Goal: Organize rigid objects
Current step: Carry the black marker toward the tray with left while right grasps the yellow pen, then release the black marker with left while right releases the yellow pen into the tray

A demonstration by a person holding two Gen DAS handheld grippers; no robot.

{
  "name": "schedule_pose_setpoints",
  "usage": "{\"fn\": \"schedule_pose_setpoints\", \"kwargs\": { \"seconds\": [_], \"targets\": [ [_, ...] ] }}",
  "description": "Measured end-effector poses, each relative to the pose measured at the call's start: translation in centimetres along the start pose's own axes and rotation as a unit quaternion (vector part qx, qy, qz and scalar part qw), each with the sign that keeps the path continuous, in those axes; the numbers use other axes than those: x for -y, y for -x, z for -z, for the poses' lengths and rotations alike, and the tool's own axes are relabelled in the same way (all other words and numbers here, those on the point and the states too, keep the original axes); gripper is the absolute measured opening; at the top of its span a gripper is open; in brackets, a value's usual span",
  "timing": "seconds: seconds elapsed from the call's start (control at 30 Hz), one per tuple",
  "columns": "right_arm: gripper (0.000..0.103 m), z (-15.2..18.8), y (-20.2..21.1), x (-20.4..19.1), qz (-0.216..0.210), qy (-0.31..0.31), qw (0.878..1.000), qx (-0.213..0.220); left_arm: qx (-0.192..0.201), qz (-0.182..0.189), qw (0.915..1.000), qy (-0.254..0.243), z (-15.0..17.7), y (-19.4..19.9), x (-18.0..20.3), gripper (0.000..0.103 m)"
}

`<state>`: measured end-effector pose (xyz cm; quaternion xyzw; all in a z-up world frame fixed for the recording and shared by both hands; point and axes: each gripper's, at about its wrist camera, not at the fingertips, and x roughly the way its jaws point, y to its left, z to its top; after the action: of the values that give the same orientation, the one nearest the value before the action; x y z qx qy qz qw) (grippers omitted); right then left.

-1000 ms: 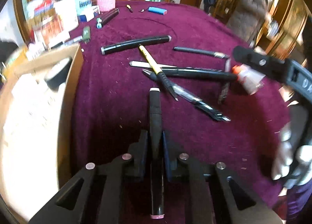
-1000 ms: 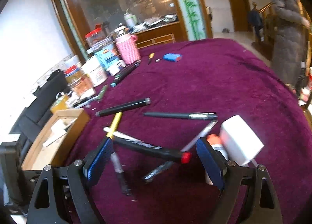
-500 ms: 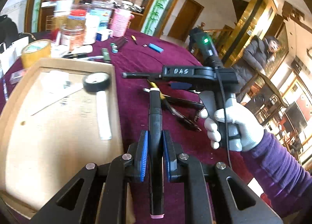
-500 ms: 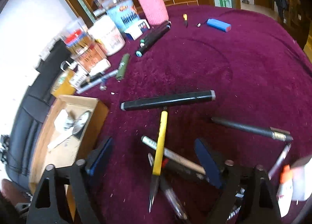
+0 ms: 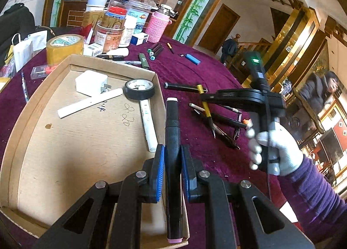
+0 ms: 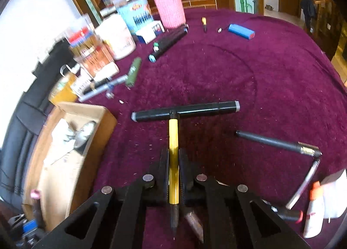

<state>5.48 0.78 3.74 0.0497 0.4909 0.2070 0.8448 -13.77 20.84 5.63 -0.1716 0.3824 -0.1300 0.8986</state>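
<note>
The left tool (image 5: 172, 175) grips a black marker (image 5: 172, 140) over the box (image 5: 156, 75) rim; only the right view shows the right tool (image 6: 173, 175) clenched on the yellow pen (image 6: 173, 140), tabletop markers ahead.

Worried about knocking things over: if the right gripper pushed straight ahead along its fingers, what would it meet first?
Probably the black marker lying crosswise on the purple tablecloth. The yellow pen held by the right gripper already seems to reach it, though depth is unclear.
</note>
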Motion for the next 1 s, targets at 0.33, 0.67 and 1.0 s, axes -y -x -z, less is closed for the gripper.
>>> {"fn": "schedule_pose_setpoints", "kwargs": {
  "seconds": [0.33,0.67,1.0],
  "targets": [
    [0.01,1.3,7.3,-1.5,-0.114,-0.019,0.991,0.06,0.016,-0.043,0.9986,0.027,-0.4,2.1,-2.1,0.015],
    [0.01,2.7,5.1,-8.0,-0.217,-0.008,0.976,-0.011,-0.029,-0.134,0.9891,0.052,-3.7,0.8,-7.4,0.015],
    [0.011,4.4,-1.6,-14.3,-0.21,0.014,0.974,-0.086,-0.09,-0.19,0.9772,0.031,-7.9,-4.0,-11.2,0.015]
  ]
}}
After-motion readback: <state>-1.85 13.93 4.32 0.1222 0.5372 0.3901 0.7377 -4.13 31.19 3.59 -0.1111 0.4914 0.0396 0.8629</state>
